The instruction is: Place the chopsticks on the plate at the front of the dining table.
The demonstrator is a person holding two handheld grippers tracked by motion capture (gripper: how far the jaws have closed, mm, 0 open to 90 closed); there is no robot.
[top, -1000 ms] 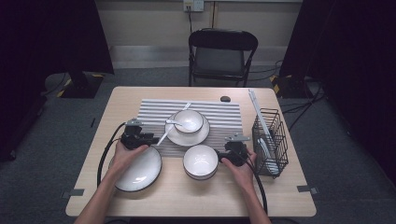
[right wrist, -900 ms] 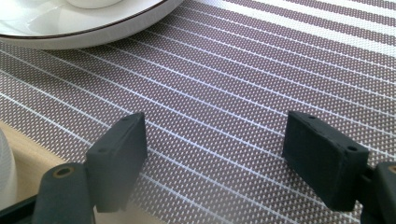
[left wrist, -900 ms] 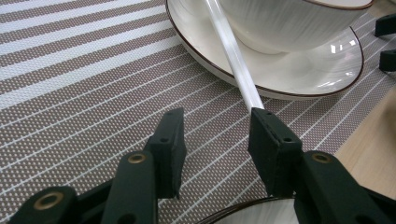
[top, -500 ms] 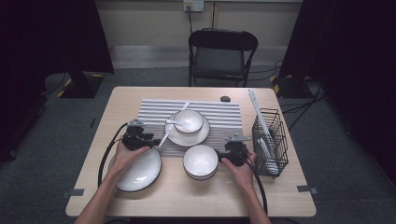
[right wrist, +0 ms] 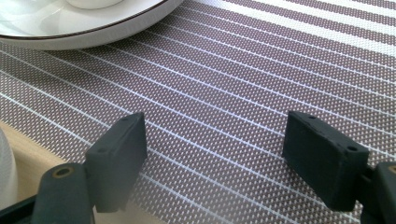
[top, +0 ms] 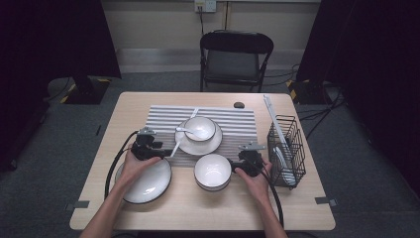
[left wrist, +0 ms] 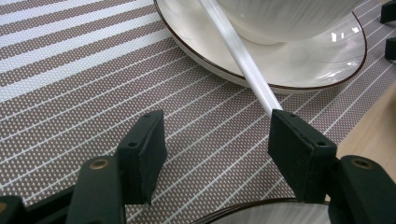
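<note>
Two claws sit low over the tabletop [top: 99, 148], one in each hand. The striped mat [top: 237, 124] in the middle is the landmark here.

The left claw [top: 166, 151] is at the mat's left edge, near its front corner. Its jaws have just been opening, and now they stand apart with bare mat between them. In the left gripper view, the left claw [left wrist: 217, 140] has a long white stick [left wrist: 238, 56] by its right jaw. The stick's tip meets the top corner of that jaw, but I cannot tell if they really touch. Nothing is squeezed. The stick leans up onto the saucer [left wrist: 317, 60], which sits on the mat with a small bowl [left wrist: 280, 18] on it. From the high view the saucer [top: 185, 144] is on the front half of the mat, and a white spoon [top: 190, 132] lies in the small bowl [top: 203, 126].

The right claw [top: 236, 163] is at the mat's front edge, toward its right side. In the right gripper view, the right claw [right wrist: 215, 154] has its jaws wide apart and holds nothing.

A big plate [top: 148, 183] lies in front of the mat's left corner, under the left hand [top: 136, 166]. An empty bowl [top: 212, 172] stands just in front of the mat, left of the right hand [top: 252, 176]. A black wire rack [top: 287, 148] stands to the right of the mat.
</note>
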